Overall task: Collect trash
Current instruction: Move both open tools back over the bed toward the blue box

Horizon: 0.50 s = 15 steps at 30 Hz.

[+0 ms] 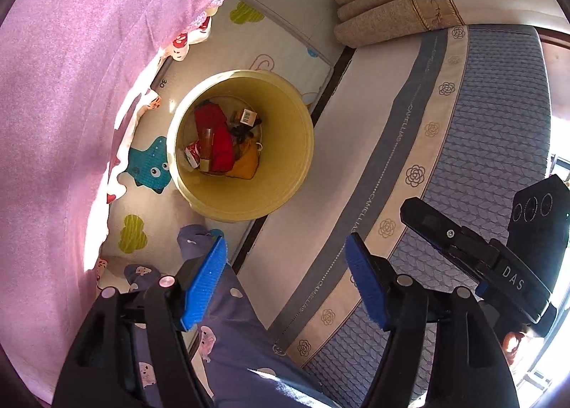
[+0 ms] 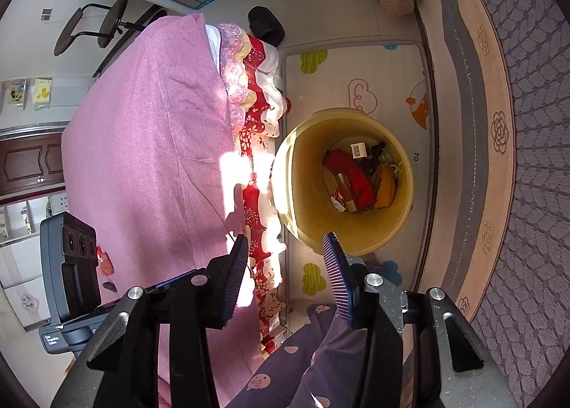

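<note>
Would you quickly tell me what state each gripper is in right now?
Left gripper: open, holding nothing.
Right gripper: open, holding nothing.

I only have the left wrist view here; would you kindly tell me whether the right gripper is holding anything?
Observer: No. In the right wrist view the right gripper is open, with nothing between its pads.
Operator: Thank you. Is anything that looks like trash lying on the pink bedspread?
Observer: Possibly. Some small red scraps lie on the pink bedspread, in a part that your view does not show.
Operator: And what is beyond the far end of the play mat?
Observer: A black object sits on the floor there; I cannot tell what it is.
</note>
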Motion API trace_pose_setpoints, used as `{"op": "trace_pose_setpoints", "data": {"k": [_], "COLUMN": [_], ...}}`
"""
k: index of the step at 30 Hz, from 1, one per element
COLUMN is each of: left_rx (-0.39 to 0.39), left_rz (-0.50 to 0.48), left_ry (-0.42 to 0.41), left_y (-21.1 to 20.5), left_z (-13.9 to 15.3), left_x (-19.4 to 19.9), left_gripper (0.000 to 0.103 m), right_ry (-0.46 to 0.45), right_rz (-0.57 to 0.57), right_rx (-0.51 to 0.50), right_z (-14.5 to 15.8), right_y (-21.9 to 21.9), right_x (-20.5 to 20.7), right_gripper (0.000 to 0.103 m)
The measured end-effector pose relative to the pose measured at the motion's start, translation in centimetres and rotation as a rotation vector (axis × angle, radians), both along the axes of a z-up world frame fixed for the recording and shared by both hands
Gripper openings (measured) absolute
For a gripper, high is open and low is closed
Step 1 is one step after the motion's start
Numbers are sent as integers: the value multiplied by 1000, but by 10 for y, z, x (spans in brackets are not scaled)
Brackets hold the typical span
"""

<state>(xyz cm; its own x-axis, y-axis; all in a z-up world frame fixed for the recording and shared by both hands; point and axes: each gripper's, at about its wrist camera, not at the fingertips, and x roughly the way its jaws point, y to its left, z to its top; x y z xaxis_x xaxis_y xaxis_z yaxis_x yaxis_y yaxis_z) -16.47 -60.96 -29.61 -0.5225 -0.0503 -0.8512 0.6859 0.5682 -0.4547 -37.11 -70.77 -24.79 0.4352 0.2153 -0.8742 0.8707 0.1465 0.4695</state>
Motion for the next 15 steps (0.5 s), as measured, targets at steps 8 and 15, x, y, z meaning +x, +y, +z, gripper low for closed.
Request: {"op": "trace_pose_setpoints", "data": {"k": [8,15], "left_rx": [-39,-76], "left_rz": [50,154], "left_ry": [-24,-31], "left_y": [19,53], "left_z": [20,39], "left_x": [22,55], "left_gripper": [69,69], "right_ry": [-27,-56], "right_rz": [74,141], "right_rx": [-24,-45], "right_z": [18,38], "right_y": [10,27], "right_x": [37,78], "right_gripper": [44,44]}}
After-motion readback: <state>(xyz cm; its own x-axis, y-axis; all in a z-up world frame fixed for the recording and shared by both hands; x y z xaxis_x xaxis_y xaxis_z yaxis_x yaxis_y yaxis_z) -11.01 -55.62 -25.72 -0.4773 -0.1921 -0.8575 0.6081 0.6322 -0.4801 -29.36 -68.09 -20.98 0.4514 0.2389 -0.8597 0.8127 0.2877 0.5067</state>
